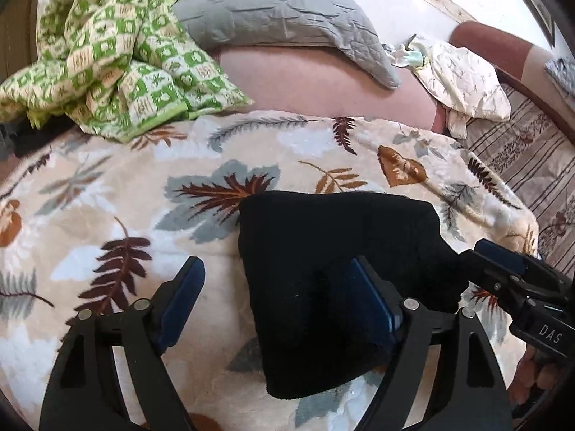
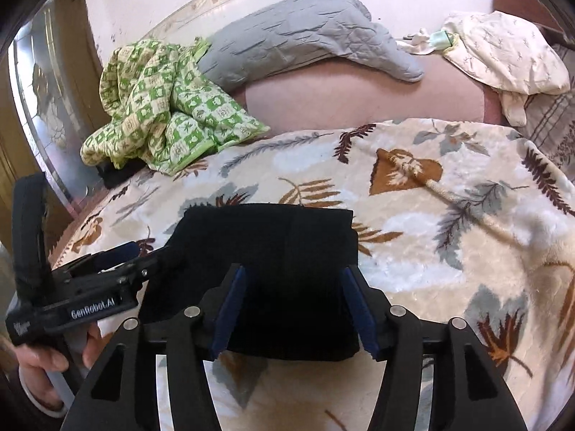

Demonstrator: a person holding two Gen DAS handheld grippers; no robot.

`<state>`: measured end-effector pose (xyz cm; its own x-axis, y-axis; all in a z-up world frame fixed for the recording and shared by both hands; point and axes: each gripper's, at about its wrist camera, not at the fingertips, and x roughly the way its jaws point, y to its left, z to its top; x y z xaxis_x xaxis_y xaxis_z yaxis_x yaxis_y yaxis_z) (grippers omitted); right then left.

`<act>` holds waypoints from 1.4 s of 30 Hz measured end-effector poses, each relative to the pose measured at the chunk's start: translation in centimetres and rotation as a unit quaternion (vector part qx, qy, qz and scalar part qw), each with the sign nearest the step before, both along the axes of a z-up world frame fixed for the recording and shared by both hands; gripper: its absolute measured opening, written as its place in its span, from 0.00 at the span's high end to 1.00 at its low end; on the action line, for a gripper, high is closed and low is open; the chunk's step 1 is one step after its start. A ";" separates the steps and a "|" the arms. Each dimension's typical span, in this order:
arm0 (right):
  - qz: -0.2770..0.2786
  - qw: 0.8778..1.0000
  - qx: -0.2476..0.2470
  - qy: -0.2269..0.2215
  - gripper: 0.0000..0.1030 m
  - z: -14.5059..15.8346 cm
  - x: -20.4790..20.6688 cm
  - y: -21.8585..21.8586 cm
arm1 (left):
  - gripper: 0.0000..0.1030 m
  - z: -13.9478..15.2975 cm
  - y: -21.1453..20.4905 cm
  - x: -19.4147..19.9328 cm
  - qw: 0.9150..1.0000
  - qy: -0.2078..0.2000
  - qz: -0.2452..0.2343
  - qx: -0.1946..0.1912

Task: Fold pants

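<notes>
The black pants (image 1: 334, 251) lie folded into a compact flat bundle on the leaf-patterned blanket (image 1: 107, 215). My left gripper (image 1: 278, 287) hovers open over their left edge, with one blue pad above the fabric and the other above the blanket. In the right wrist view the pants (image 2: 273, 244) lie flat beneath my right gripper (image 2: 294, 301). Its jaws stand apart over the bundle's near part and no fabric is pinched. Each gripper shows in the other's view: the right gripper (image 1: 481, 258) at the bundle's right corner, the left gripper (image 2: 143, 258) at its left corner.
A crumpled green checked quilt (image 1: 107, 54) lies at the back left beside a grey pillow (image 1: 280, 21). A cream printed cloth (image 1: 463, 82) sits at the back right, over a striped cover (image 1: 521, 154). A hand (image 2: 39, 362) holds the left gripper's handle. The blanket (image 2: 449, 251) spreads wide to the right.
</notes>
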<state>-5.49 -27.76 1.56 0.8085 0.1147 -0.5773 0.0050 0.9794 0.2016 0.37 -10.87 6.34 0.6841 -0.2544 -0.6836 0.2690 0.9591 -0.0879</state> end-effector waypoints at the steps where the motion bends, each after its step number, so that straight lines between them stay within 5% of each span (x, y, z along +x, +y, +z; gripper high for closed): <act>1: -0.002 1.000 -0.005 0.002 0.41 -0.1 0.1 0.2 | 0.20 0.0 0.0 0.0 1.000 -0.001 0.001 0.003; 7: -0.017 1.000 -0.013 0.007 0.33 -0.5 0.6 0.6 | 0.20 0.3 0.3 0.0 1.000 -0.009 0.009 0.004; 42: -0.027 0.999 -0.030 0.010 0.24 -1.2 1.2 1.7 | 0.19 0.6 0.2 -0.5 0.999 -0.033 0.025 0.026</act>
<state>-4.26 -26.07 0.31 0.8012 0.0357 -0.5974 0.0622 0.9878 0.1425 -0.10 -10.71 6.96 0.7384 -0.1851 -0.6484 0.2249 0.9741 -0.0219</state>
